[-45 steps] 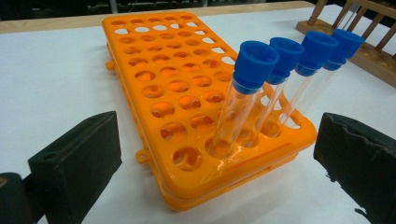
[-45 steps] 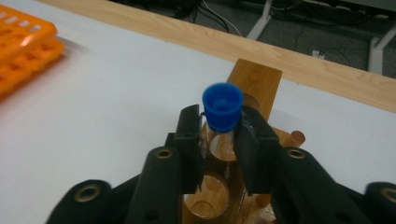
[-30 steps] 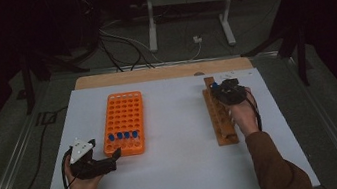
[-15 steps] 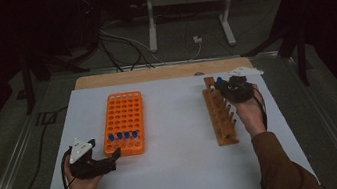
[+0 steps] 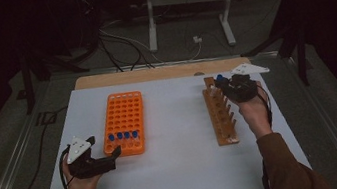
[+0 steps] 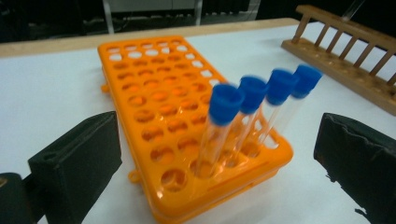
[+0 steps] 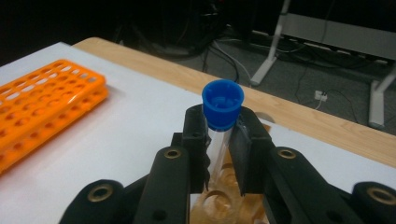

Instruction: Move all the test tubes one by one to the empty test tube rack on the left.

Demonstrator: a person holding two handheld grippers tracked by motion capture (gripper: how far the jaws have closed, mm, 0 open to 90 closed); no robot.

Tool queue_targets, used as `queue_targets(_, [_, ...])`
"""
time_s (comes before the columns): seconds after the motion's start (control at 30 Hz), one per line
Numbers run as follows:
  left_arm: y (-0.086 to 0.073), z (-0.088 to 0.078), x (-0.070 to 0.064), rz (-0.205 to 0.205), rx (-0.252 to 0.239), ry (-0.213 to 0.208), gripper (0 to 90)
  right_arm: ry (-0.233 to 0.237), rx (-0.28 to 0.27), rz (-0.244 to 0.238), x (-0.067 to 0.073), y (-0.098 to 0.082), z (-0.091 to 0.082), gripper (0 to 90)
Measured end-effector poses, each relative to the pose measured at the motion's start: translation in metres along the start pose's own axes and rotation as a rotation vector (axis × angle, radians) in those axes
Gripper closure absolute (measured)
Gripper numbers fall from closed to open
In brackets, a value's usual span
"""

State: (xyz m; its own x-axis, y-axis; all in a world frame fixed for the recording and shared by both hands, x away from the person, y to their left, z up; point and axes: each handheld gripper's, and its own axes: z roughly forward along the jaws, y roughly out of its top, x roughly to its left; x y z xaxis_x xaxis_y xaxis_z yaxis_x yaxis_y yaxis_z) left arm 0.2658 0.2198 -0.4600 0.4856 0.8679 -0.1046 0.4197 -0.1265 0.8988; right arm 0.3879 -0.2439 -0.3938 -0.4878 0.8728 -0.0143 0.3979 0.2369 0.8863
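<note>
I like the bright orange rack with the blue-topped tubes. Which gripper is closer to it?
The left gripper. Its open jaws sit right at the near end of the orange rack, beside the tubes. The right gripper is far across the table, over the wooden rack, shut on one tube.

The high view looks forward and down from above the near edge of the table (image 5: 178,174), taking in its whole top and the dark floor past the far edge. The left gripper view sits low near the near left corner, close to the orange rack (image 6: 187,135), facing across toward the wooden rack (image 6: 345,51). The right gripper view rides above the wooden rack (image 7: 219,200) at the far right, close on a capped tube (image 7: 222,107), facing the far edge. All three share the orange rack (image 7: 42,102).
</note>
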Motion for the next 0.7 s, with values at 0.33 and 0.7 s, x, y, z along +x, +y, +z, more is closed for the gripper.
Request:
queue_targets(0.33, [0.023,-0.007,-0.017,0.047,-0.034,-0.026,1.7,0.111,-0.004,-0.024,0.029,-0.002,-0.002,76.9])
queue_targets(0.7, [0.043,0.007,-0.040,0.073,-0.043,-0.091,1.9,0.260,0.012,-0.041,0.063,0.003,-0.002,76.9])
